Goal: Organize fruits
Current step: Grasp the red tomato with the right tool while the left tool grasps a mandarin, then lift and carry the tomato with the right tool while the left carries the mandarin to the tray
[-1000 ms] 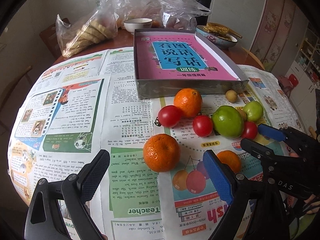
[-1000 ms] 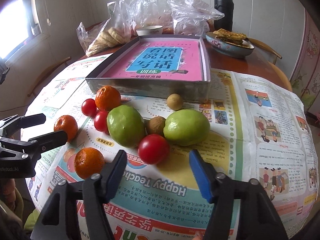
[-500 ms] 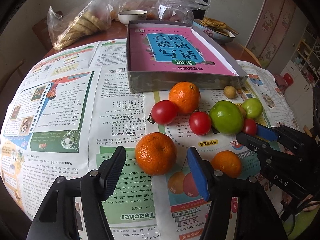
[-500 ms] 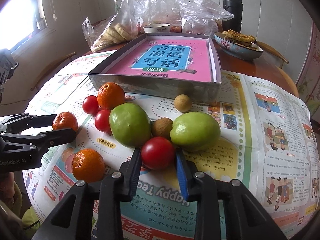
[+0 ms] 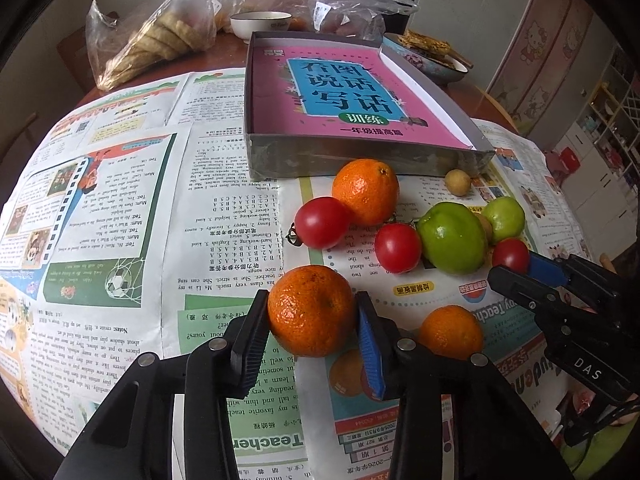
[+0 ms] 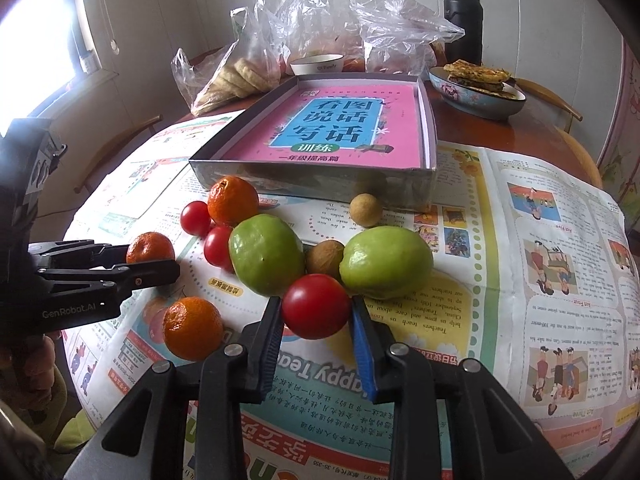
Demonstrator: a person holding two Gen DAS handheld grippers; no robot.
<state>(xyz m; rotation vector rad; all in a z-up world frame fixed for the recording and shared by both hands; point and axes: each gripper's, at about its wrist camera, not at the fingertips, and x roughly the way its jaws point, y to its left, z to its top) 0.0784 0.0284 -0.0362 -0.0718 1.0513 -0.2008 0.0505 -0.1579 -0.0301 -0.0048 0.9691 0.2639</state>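
Left wrist view: a mandarin [image 5: 312,310] sits on the newspaper [image 5: 120,240] with the left gripper [image 5: 312,320] closed on it, one pad pressed to each side. Just to its right lies a second mandarin [image 5: 452,332], and beyond it two red tomatoes [image 5: 322,222] flank a third mandarin [image 5: 366,192] near the front wall of the shallow grey box [image 5: 360,156], whose floor holds a pink book.

Right wrist view: the right gripper [image 6: 316,320] clamps a red tomato [image 6: 316,306], its pads touching both sides of the fruit. That tomato rests against two green fruits [image 6: 266,254], with a small brown fruit [image 6: 325,257] between them and a pale round one [image 6: 366,210] near the box. At the table's far edge stand a bowl of flatbreads [image 6: 478,94], plastic bags [image 6: 248,68] and a black flask [image 6: 464,20].
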